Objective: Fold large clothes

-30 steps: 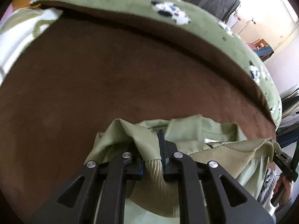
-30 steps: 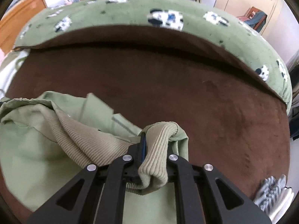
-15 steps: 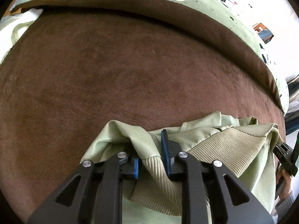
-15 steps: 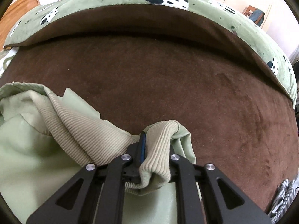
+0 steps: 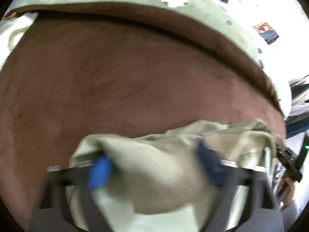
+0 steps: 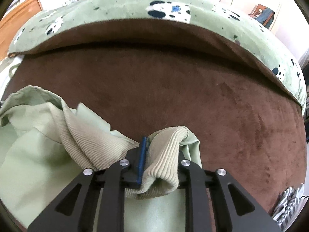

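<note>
A light green jacket (image 6: pixel 34 147) with a beige ribbed hem (image 5: pixel 154 176) lies bunched at the near edge of a brown blanket (image 6: pixel 173 89). My left gripper (image 5: pixel 154 168) is blurred and its jaws are opening wide. The ribbed hem lies loose between its blue pads (image 5: pixel 98 172), which do not press it. My right gripper (image 6: pixel 162 154) has a thick fold of ribbed hem (image 6: pixel 166 154) filling the gap between its fingers. Its jaws are opening slightly, with the cloth still squeezed. In the left wrist view the right gripper (image 5: pixel 287 162) shows at the right edge, held by a hand (image 5: pixel 287 189).
A green cover with dark-spotted white patches (image 6: pixel 135 9) is folded back along the far side of the blanket. Striped cloth (image 6: pixel 289 199) lies at the lower right. Wooden furniture (image 6: pixel 21 13) and a chair (image 6: pixel 264 15) stand beyond the bed.
The left jaws sprang wide apart and let go of the ribbed hem, and the left view shifted and blurred. The right jaws widened a little around their fold.
</note>
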### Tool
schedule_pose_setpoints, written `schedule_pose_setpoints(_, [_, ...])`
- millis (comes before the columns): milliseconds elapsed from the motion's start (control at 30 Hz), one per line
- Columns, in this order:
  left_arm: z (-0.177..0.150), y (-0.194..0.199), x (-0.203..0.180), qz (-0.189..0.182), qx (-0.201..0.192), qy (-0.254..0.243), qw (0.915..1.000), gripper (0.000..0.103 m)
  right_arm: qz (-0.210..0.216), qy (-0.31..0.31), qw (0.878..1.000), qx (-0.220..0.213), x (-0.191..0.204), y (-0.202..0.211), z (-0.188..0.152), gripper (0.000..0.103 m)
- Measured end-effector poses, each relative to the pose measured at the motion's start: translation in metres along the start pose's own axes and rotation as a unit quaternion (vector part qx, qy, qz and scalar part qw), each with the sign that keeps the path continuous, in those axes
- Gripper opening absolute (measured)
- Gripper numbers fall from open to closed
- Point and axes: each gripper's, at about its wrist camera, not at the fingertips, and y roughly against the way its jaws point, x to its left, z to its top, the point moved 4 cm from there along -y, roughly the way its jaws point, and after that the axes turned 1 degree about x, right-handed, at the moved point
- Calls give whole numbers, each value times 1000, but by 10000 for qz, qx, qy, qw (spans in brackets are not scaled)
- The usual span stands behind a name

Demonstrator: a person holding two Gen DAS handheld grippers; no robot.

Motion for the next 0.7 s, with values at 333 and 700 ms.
schedule_pose_setpoints(333, [38, 58, -10, 573, -528, -479, 9958, 97, 204, 85, 9997, 41, -1, 34, 9, 28])
schedule_pose_setpoints(700, [13, 51, -23, 894, -288, -1032, 9902, 97, 732, -19, 9963, 442, -8, 53, 12, 41])
